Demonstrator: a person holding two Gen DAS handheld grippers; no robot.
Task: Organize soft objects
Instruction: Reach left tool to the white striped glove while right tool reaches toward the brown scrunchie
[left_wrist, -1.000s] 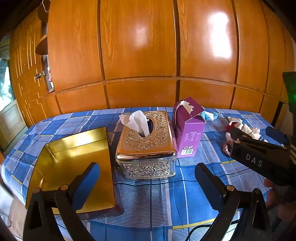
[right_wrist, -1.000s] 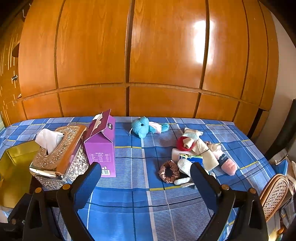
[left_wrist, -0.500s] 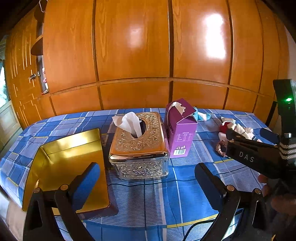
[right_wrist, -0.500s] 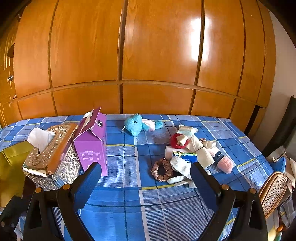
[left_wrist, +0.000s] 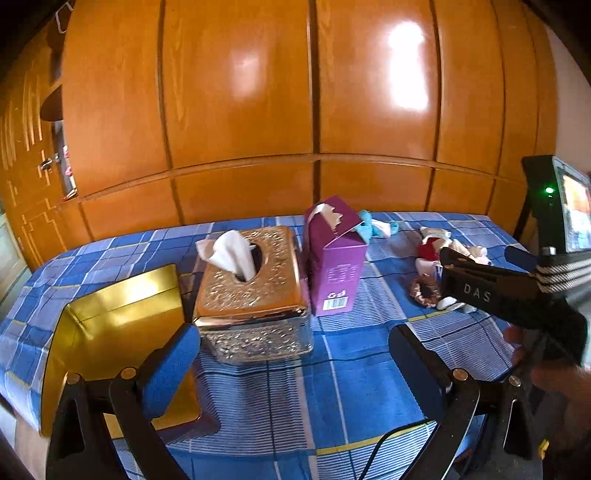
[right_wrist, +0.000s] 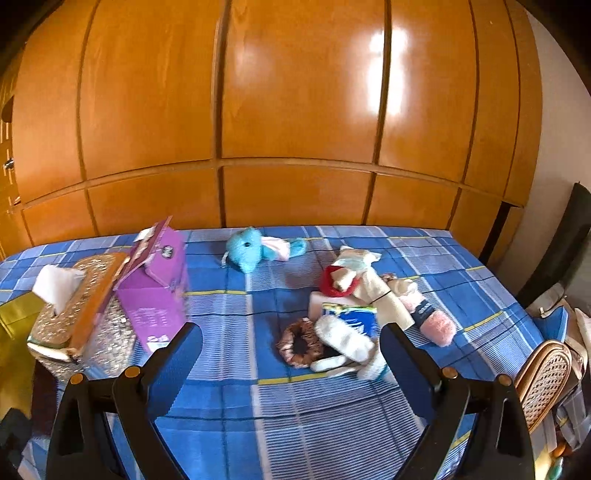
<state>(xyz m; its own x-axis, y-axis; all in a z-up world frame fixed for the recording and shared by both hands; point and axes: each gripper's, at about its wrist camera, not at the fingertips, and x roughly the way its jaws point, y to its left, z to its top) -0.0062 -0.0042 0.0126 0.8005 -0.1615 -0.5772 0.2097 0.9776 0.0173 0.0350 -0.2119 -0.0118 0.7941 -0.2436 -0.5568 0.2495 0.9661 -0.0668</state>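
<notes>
Fleece scrunchie (right_wrist: 301, 343) at 12 o'clock: light, squashy; pinch rim. Right gripper (right_wrist: 291, 363), left gripper (left_wrist: 295, 363) jaws spread, empty.

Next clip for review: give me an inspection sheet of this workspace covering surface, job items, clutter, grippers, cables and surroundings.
Surface: blue checked tablecloth, lying flat.
Job's things: blue plush toy near the far edge; brown patterned scrunchie, white fluffy sock, pink-tipped sock and red-and-cream soft bits heaped on the right.
Clutter: ornate gold tissue box with a tissue up; opened purple carton beside it; shiny gold tray on the left; blue-and-white packet in the heap.
Grippers: left gripper and right gripper, both with jaws open, holding nothing, above the cloth.
Cables: thin black cable near the front edge.
Surroundings: wooden panelled wall; wicker chair back at right.
</notes>
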